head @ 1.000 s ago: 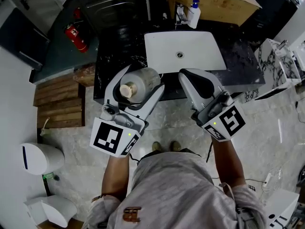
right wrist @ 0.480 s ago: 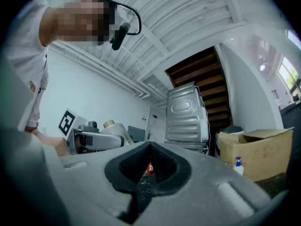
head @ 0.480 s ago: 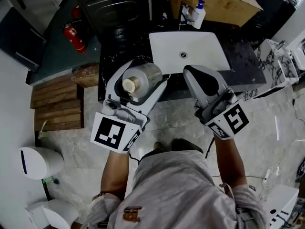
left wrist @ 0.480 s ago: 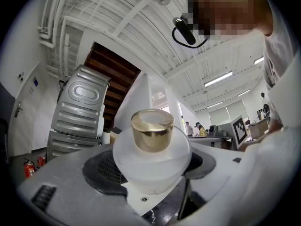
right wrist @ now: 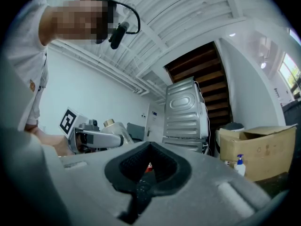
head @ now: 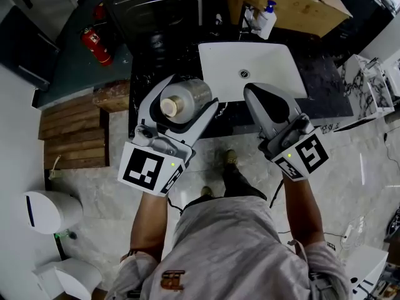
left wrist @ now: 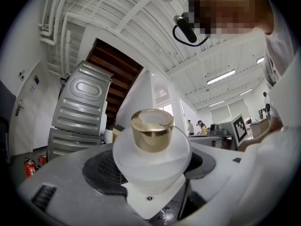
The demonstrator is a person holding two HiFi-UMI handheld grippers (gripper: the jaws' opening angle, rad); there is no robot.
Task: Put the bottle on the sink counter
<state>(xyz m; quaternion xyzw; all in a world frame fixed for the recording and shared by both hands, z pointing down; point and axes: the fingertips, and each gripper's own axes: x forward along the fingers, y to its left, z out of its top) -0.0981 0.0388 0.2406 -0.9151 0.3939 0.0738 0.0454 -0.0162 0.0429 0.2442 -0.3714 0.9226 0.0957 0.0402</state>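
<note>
A frosted bottle with a gold cap stands between the jaws of my left gripper, which is shut on its body. In the left gripper view the bottle fills the centre, cap toward the camera. It hangs over the front edge of the black marble sink counter, just left of the white basin. My right gripper hovers at the basin's front edge, jaws shut with nothing in them. The right gripper view shows its pads pressed together, and the left gripper with the bottle off to the left.
A pump bottle stands by the tap behind the basin, beside a cardboard box. A grey metal appliance and a red fire extinguisher are at the back left. Wooden slats and a white bin lie on the floor at left.
Both grippers have moved forward toward the sink counter, the bottle still in the left one. The person has stepped closer to the counter.
</note>
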